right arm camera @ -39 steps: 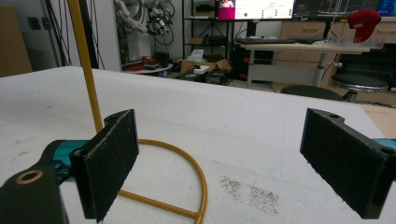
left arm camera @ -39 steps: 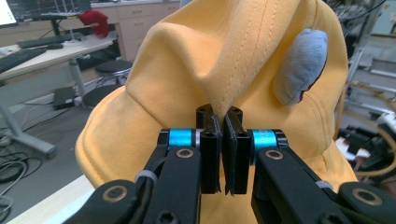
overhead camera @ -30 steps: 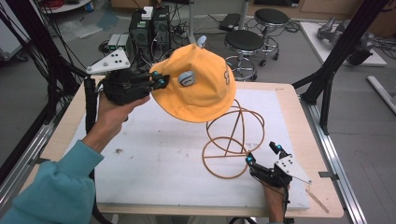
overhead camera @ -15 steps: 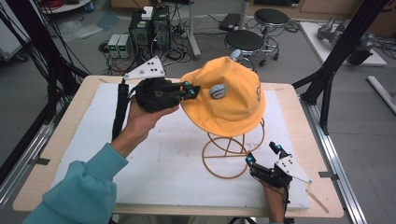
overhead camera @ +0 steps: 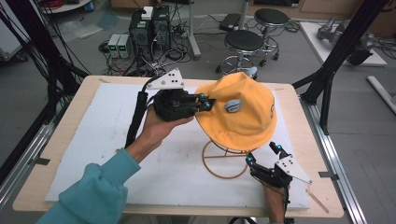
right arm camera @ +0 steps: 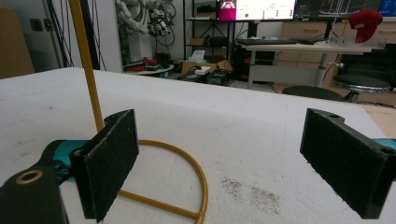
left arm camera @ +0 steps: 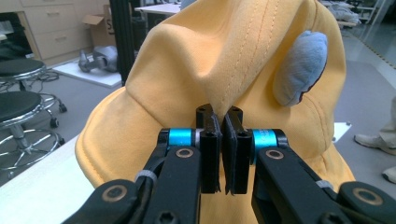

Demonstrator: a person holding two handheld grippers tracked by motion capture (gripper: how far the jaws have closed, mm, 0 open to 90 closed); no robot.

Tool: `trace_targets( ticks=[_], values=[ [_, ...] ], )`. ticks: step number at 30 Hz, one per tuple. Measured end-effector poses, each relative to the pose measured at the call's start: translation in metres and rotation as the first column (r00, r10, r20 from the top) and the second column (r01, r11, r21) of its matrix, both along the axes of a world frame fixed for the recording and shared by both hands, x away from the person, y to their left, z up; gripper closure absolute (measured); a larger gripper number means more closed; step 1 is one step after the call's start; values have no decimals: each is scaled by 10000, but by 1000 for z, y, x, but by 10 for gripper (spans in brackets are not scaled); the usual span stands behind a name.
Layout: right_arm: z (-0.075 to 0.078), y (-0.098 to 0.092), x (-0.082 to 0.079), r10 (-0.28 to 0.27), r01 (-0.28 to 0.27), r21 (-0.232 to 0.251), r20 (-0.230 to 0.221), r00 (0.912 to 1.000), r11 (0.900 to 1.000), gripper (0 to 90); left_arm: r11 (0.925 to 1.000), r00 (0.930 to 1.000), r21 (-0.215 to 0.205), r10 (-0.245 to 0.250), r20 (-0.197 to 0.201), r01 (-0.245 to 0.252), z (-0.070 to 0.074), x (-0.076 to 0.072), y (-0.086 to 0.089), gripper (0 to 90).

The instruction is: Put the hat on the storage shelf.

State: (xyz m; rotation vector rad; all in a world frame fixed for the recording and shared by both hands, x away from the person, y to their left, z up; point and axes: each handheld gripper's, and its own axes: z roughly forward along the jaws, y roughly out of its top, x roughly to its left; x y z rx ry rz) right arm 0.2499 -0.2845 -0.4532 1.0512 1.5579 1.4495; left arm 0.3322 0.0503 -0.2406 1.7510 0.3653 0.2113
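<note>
My left gripper (overhead camera: pixel 205 101) is pinched tight on a fold of the yellow hat (overhead camera: pixel 243 112) at its side, w/ the crown over the wire stand (overhead camera: pixel 224 161) so it can settle on top. Right gripper (overhead camera: pixel 262 155) rests by the stand's base ring, jaws wide apart & empty, prob. ready to steady it.

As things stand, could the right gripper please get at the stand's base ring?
Probably yes: the right gripper is open beside the ring, with bare white mat between them.
</note>
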Motion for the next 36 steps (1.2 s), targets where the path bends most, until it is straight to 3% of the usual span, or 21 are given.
trace_targets(
  ticks=[8,10,14,17,20,27,31,33,36],
  values=[
    [0,0,0,2,-2,-32,36,10000,10000,103,9994,9987,206,-271,-433,280,-16,4,-2,833],
    [0,0,0,-7,7,-35,25,10000,10000,104,9984,9958,93,-554,-725,562,-19,5,-2,759],
    [0,0,0,-3,3,-25,31,10000,10000,104,9992,9942,178,-324,-1027,344,-20,6,-3,487],
    [0,0,0,5,-5,-12,22,10000,10000,104,9993,9980,312,242,-581,-224,-20,5,-1,261],
    [0,0,0,12,-12,-12,28,10000,10000,104,9993,9993,311,198,-317,-188,-22,4,3,141],
    [0,0,0,11,-11,-24,-12,10000,10000,104,9986,9997,482,200,155,-207,-32,2,23,70],
    [0,0,0,-2,2,-79,-4,10000,10000,104,9950,9965,713,669,496,-703,-43,-3,47,70],
    [0,0,0,0,0,-96,8,10000,10000,104,9880,9919,1173,899,902,-1002,-49,-7,60,70],
    [0,0,0,5,-5,-117,34,10000,9999,104,9793,9853,1424,1280,1127,-1435,-63,-12,83,70]
  ],
)
